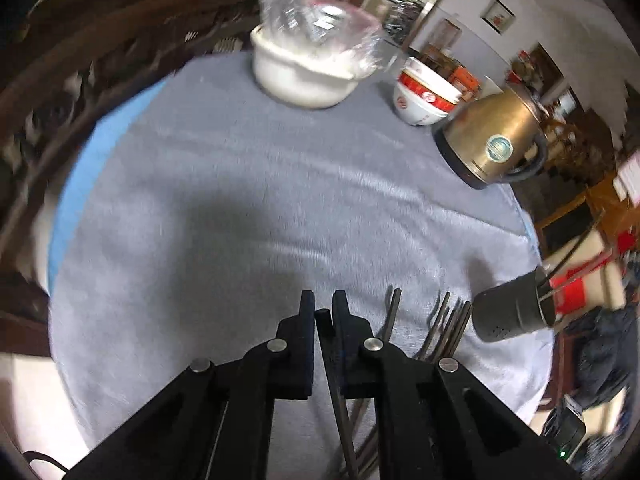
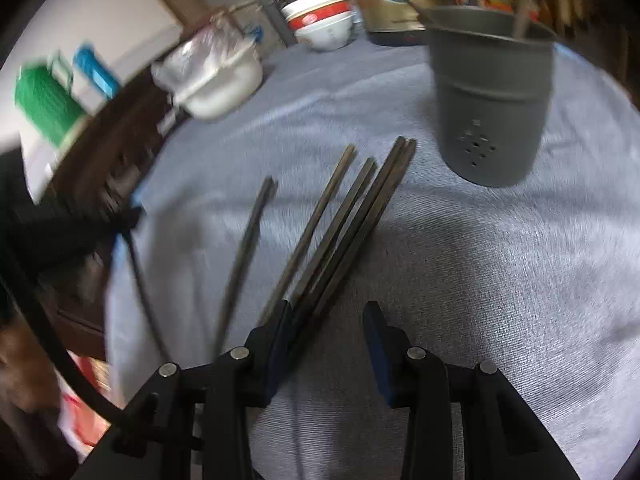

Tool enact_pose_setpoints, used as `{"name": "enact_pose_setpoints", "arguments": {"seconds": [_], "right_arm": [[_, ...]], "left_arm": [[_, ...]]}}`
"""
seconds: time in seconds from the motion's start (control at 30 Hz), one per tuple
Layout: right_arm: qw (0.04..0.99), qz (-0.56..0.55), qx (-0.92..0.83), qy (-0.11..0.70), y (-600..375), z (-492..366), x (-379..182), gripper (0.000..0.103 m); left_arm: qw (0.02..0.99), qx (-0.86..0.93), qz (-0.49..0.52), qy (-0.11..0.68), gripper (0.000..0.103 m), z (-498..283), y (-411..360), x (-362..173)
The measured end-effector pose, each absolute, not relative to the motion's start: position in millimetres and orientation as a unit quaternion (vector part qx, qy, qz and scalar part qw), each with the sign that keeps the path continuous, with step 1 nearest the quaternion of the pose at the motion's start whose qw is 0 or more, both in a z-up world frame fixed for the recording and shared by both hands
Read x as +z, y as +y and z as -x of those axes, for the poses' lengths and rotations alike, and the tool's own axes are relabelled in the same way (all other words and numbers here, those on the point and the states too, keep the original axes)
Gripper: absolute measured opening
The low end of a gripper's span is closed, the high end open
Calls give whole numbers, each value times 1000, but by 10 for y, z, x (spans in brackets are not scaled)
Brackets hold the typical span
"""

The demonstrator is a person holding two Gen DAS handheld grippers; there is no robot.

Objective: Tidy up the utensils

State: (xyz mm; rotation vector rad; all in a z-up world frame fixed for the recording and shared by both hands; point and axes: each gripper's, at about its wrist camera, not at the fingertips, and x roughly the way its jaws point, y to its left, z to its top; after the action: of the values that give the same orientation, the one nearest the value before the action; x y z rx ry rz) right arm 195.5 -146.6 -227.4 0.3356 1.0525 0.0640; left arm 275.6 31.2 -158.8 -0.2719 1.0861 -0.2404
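Note:
Several dark chopsticks [image 2: 340,216] lie fanned on the grey cloth, pointing toward a grey utensil holder [image 2: 492,100] that stands upright with chopsticks in it. My right gripper [image 2: 326,312] is open and empty, low over the near ends of the chopsticks; its left finger [image 2: 276,344] is beside them. In the left wrist view my left gripper [image 1: 323,300] is shut on a single dark chopstick [image 1: 340,400] that runs back between the fingers. More chopsticks [image 1: 440,328] lie just right of it, and the holder [image 1: 516,308] shows at the right edge.
A white bowl covered with clear plastic [image 1: 308,64], stacked red-and-white bowls [image 1: 424,96] and a brass-coloured kettle [image 1: 496,136] stand along the far side of the round table [image 1: 240,200]. The table edge drops off close behind the holder.

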Motion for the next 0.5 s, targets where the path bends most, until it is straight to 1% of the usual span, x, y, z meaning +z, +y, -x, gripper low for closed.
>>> {"name": "enact_pose_setpoints", "arguments": {"seconds": [0.27, 0.33, 0.43, 0.5], "right_arm": [[866, -27, 41, 498, -1360, -1829, -2215, 39], [859, 12, 21, 512, -1462, -1776, -2259, 36], [859, -31, 19, 511, -1775, -1696, -2208, 35], [854, -110, 30, 507, -2023, -1664, -2118, 35]], "left_arm": [[854, -145, 10, 499, 9, -2833, 88, -1333], [850, -156, -3, 503, 9, -2857, 31, -1344], [838, -172, -1, 517, 9, -2905, -29, -1443], [829, -174, 9, 532, 9, -2945, -40, -1567]]}}
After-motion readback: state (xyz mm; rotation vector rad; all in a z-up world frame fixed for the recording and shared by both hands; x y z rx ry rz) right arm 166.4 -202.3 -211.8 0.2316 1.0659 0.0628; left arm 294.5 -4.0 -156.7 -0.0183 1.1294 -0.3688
